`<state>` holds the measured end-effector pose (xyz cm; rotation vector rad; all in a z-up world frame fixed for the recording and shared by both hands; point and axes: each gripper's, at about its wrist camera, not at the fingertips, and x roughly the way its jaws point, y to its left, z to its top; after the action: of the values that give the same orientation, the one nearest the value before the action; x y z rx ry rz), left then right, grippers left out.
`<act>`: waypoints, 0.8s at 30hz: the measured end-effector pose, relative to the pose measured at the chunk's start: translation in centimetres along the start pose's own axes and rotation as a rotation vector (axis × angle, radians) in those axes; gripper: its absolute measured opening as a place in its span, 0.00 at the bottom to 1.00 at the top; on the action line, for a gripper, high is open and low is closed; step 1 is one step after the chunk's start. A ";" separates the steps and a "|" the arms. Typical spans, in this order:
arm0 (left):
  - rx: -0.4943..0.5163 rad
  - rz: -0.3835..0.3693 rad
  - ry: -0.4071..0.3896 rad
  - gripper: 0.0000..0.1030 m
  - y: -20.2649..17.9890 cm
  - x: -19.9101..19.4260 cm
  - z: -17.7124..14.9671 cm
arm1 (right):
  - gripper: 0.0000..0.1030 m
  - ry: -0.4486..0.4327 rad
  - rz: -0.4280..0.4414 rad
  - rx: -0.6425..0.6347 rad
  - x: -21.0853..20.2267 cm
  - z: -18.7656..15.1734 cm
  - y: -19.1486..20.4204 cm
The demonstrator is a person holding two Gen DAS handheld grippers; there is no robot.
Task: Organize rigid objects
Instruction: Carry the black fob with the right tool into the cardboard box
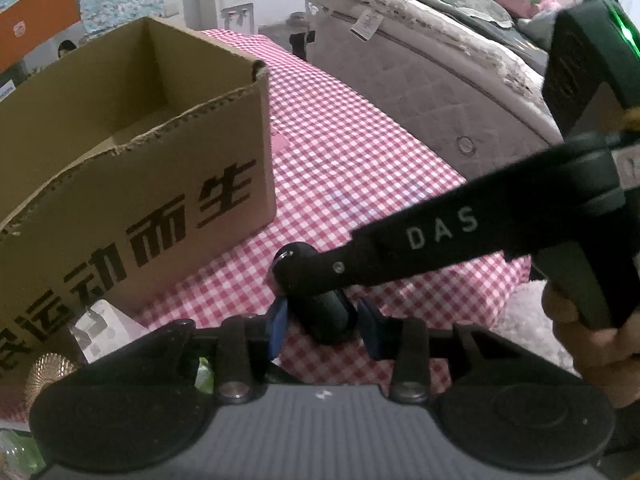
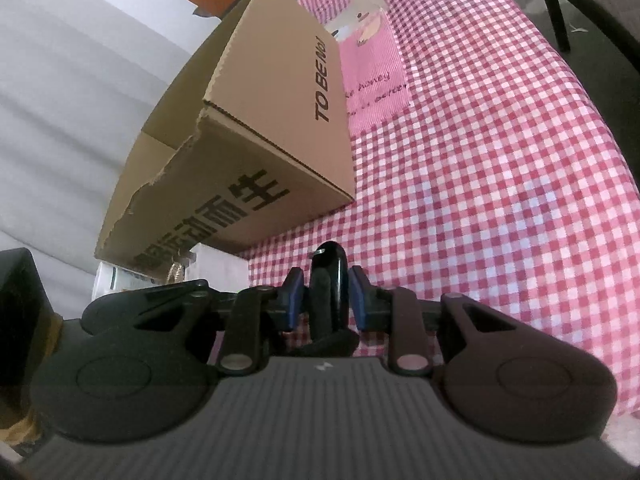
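Black cylindrical object, matte body, glossy rounded end w/ small metal ring. Lies on red-white checked cloth, just beside near corner of box. Sits betw blue pads of both grippers; contact w/ pads unclear in left wrist view.

Cardboard box: brown, open top, flaps gone, rim torn ragged. Large black Chinese print on long side, "TO BE No.1" on short side. Upright on cloth; contents not visible.

The worktop wears red-and-white gingham. The cardboard box is tan with black lettering. A black cylinder sits between blue fingers.
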<state>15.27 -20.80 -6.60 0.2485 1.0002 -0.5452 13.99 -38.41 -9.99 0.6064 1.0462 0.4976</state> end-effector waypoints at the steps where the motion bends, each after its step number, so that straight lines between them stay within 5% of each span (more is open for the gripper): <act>1: -0.004 0.001 -0.001 0.35 0.0 0.0 0.1 | 0.15 0.002 0.005 0.010 0.2 0.0 -0.1; 12: 0.017 0.009 -0.061 0.31 -0.5 -2.2 0.3 | 0.15 -0.067 0.020 0.010 -0.8 -0.7 1.6; 18: 0.038 0.025 -0.166 0.31 -1.1 -7.6 0.0 | 0.15 -0.145 0.005 -0.075 -4.4 -1.7 6.1; 24: 0.032 0.130 -0.302 0.31 -0.2 -14.5 0.3 | 0.15 -0.224 0.056 -0.213 -7.0 -1.1 12.9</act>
<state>9.26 -16.44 5.86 0.2490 0.6775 -0.4647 8.89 -33.15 2.79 0.4901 0.7547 0.5687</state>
